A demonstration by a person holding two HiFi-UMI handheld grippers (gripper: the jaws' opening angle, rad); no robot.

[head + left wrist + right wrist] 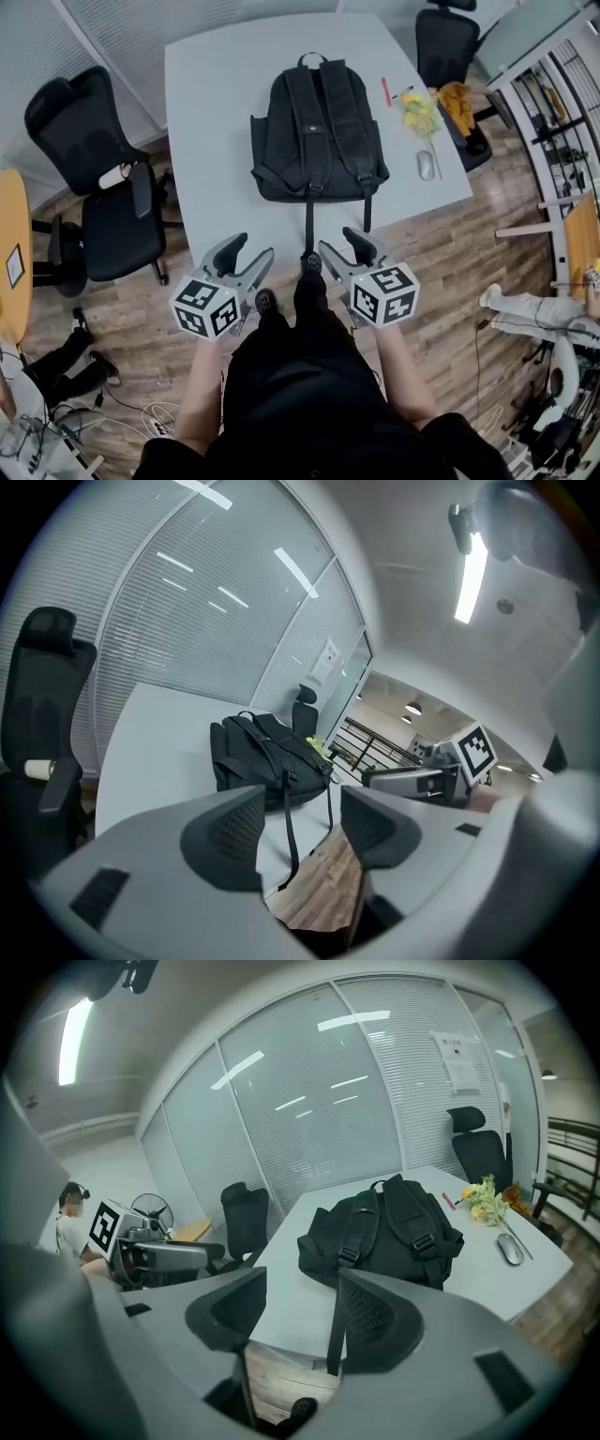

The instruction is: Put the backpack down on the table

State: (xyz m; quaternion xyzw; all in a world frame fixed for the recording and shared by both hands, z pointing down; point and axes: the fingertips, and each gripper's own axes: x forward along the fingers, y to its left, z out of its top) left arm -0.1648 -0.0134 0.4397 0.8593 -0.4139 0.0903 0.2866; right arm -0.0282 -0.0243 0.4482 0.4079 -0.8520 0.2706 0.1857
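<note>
Black backpack [317, 131] — lies flat on the white counter [216, 112], shoulder straps up, two loose strap ends hanging over the near edge. Both the left claw [251, 251] and the right claw [343, 242] are partly open, empty and short of the counter. Beside the backpack: computer mouse [426, 165], yellow flowers [422, 114], red pen [385, 91].

Mouse [426, 165] lies near yellow flowers [421, 112] and red pen [385, 91]

An office — black swivel chairs [103, 178] left and far right of a white table [216, 84], blind-lined glass partitions [309, 1101] beyond.
</note>
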